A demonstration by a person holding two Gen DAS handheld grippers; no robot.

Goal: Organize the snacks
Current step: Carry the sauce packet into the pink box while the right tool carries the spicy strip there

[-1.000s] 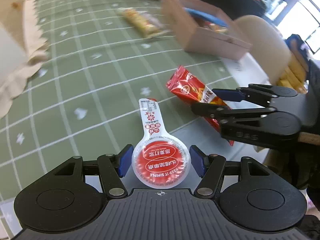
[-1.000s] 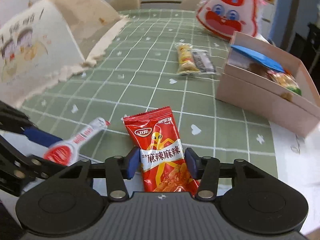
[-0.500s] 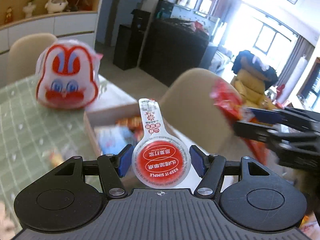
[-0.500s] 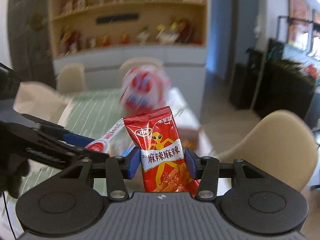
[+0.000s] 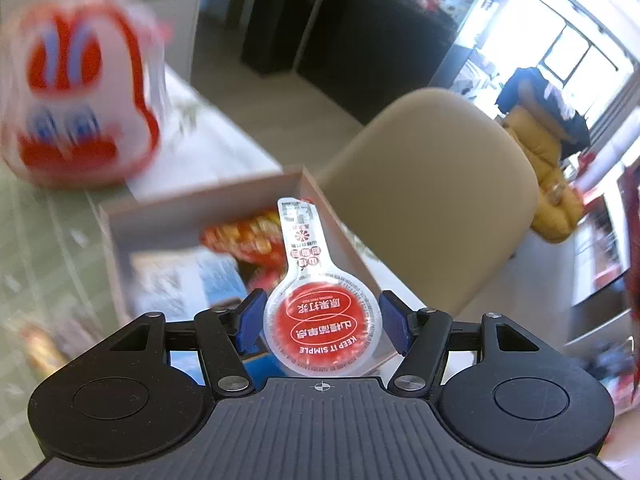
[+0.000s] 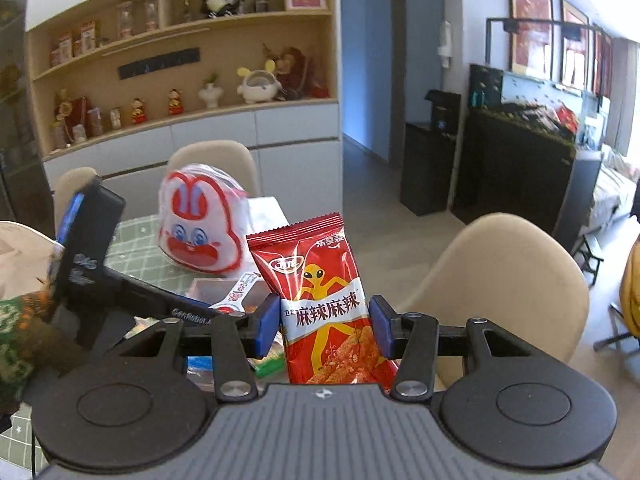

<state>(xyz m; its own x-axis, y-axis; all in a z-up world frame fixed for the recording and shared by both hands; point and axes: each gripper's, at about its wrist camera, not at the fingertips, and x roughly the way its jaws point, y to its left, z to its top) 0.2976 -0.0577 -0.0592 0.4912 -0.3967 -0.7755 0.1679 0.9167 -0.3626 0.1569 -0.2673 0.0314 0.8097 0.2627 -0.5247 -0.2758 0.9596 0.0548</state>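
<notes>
Left gripper: left gripper (image 5: 322, 322) is tilting down over the box, its blue pads (image 5: 249, 320) clamping the round cup of the jelly cup (image 5: 322, 322) from both sides, tab pointing up the frame.
Right gripper: right gripper (image 6: 324, 322) is sitting at lower centre of its own view, blue pads (image 6: 267, 322) pinching the red snack packet (image 6: 320, 304) at its white label band, packet standing upright.
Left gripper seen from right view: its black body (image 6: 86, 248) is reaching in from the left edge, and the jelly cup (image 6: 236, 298) is showing just left of the packet.
Sleeve: a patterned green sleeve (image 6: 18, 332) is showing at the lower left edge of the right view.
Jelly cup: clear moulded plastic, round red foil lid with white lettering, long flat tab.
Snack packet: glossy red film, crimped top edge, yellow alien figure, white band of characters.
Box: pale pink cardboard box (image 5: 208, 200), open-topped, is lying at centre of the left view beneath the jelly cup, already holding a blue packet (image 5: 188, 280) and an orange-red packet (image 5: 244, 240).
Rabbit bag: a white bag with a red and blue rabbit face (image 6: 198, 226) is standing behind the box; it is blurring at upper left of the left view.
Surface: green tablecloth with a white grid (image 6: 136, 252) is covering the table.
Room: beige rounded chairs (image 5: 432, 200) are ringing the table; wooden shelves with figurines (image 6: 180, 52) are filling the upper left of the right view, a dark cabinet (image 6: 516, 164) the right.
</notes>
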